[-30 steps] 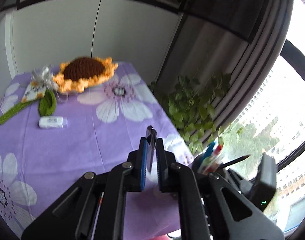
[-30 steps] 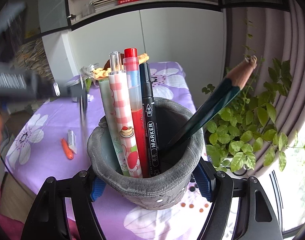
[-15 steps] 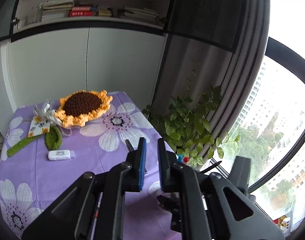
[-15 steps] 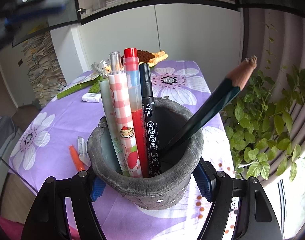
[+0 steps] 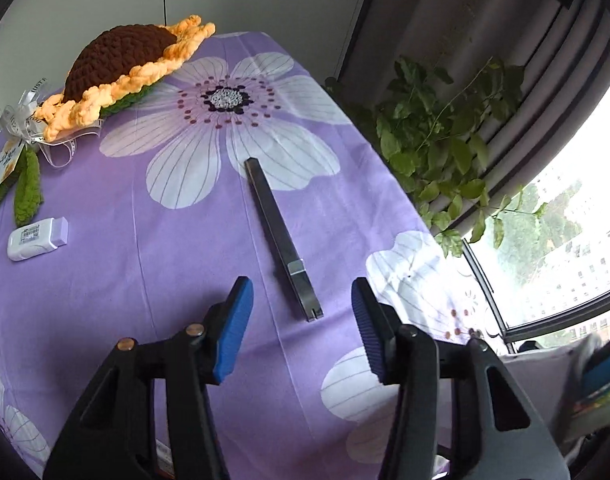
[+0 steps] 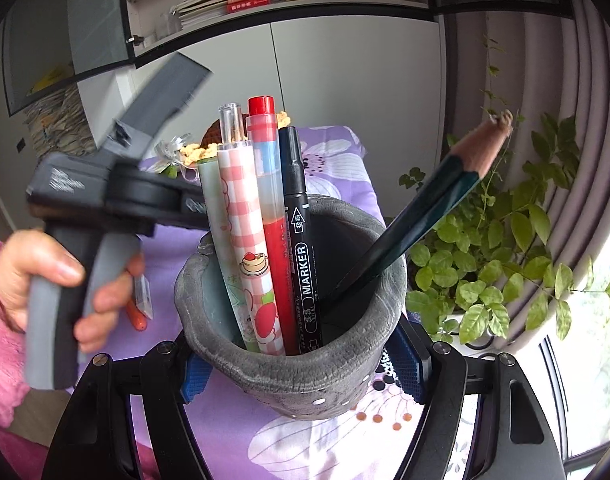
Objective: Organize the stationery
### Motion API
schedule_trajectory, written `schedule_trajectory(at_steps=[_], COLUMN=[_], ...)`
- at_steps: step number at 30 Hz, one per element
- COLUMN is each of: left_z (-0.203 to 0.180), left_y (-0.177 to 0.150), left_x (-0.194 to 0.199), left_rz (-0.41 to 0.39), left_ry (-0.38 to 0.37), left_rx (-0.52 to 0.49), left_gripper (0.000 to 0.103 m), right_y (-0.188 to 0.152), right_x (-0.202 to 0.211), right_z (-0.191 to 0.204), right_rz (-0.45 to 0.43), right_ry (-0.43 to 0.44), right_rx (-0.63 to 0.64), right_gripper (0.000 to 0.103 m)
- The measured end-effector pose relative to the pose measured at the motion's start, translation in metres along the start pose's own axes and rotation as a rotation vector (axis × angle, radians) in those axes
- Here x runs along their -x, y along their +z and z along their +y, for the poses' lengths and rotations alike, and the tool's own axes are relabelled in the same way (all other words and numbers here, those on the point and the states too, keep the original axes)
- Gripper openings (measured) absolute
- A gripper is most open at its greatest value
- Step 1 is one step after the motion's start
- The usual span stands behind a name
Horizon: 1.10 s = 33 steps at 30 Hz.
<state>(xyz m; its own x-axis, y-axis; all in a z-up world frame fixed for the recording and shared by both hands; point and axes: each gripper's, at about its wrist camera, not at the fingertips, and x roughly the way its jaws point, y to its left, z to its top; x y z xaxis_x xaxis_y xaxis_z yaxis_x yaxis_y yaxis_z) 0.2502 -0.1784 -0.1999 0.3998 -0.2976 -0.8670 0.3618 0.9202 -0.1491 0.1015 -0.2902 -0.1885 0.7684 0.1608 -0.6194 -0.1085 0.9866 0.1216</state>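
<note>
My left gripper (image 5: pixel 301 322) is open and empty, just above the near end of a grey utility knife (image 5: pixel 281 239) that lies flat on the purple floral tablecloth (image 5: pixel 177 248). My right gripper (image 6: pixel 301 372) is shut on a grey pen holder (image 6: pixel 293 360). The holder contains a checked pen (image 6: pixel 245 236), a red pen (image 6: pixel 271 216), a black marker (image 6: pixel 301 248) and a dark green pencil (image 6: pixel 421 216). The left gripper's body and the hand holding it show blurred in the right wrist view (image 6: pixel 105 208).
A white eraser (image 5: pixel 37 239) lies at the left of the cloth. A crochet sunflower (image 5: pixel 125 68) sits at the far end. A potted plant (image 5: pixel 437 140) stands beyond the table's right edge. An orange item (image 6: pixel 136 316) and a small white item (image 6: pixel 145 292) lie behind the holder.
My left gripper has opened and let go of the grey utility knife, which now lies on the cloth. It has tilted down close to the table. The right gripper still holds the pen holder.
</note>
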Motion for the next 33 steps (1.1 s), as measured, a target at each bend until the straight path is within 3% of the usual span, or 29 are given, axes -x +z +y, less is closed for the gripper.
schedule_trajectory(at_steps=[1,3,9,14,19,22,29,32,33], left_z=[0.001,0.003,0.010,0.017,0.018,0.022,0.029,0.030,0.029], left_y=[-0.001,-0.002,-0.007,-0.009,-0.011,-0.015,-0.028,-0.039,-0.043], left_x=[-0.006,-0.009,0.015,0.084,0.150,0.154,0.139,0.131,0.126], left_rz=[0.026,0.023,0.005,-0.058,-0.182,-0.201,-0.167,-0.133,-0.112], left_ry=[0.006,0.020,-0.021,-0.059,-0.034,-0.014,-0.047,-0.031,-0.009], left_rx=[0.004,0.010,-0.009,-0.043,-0.096,-0.097,-0.077,-0.089,-0.110], left_gripper=[0.019,0.009,0.008,0.008,0.008,0.004,0.004,0.005,0.011], right_y=[0.001,0.001,0.001,0.004,0.007,0.007,0.004,0.004,0.004], right_x=[0.000,-0.001,-0.006,-0.015,-0.027,-0.030,-0.028,-0.026,-0.025], right_z=[-0.001,-0.003,-0.001,0.001,0.006,0.013,0.028,0.028,0.028], right_rz=[0.001,0.000,0.001,0.011,0.015,0.016,0.024,0.026,0.025], right_ry=[0.001,0.003,-0.003,-0.018,-0.001,0.014,0.030,0.028,0.027], right_rx=[-0.003,-0.009,-0.013,0.016,0.021,0.026,0.056,0.053,0.050], right_gripper=[0.075,0.075,0.075,0.075,0.075,0.075,0.075,0.075,0.075])
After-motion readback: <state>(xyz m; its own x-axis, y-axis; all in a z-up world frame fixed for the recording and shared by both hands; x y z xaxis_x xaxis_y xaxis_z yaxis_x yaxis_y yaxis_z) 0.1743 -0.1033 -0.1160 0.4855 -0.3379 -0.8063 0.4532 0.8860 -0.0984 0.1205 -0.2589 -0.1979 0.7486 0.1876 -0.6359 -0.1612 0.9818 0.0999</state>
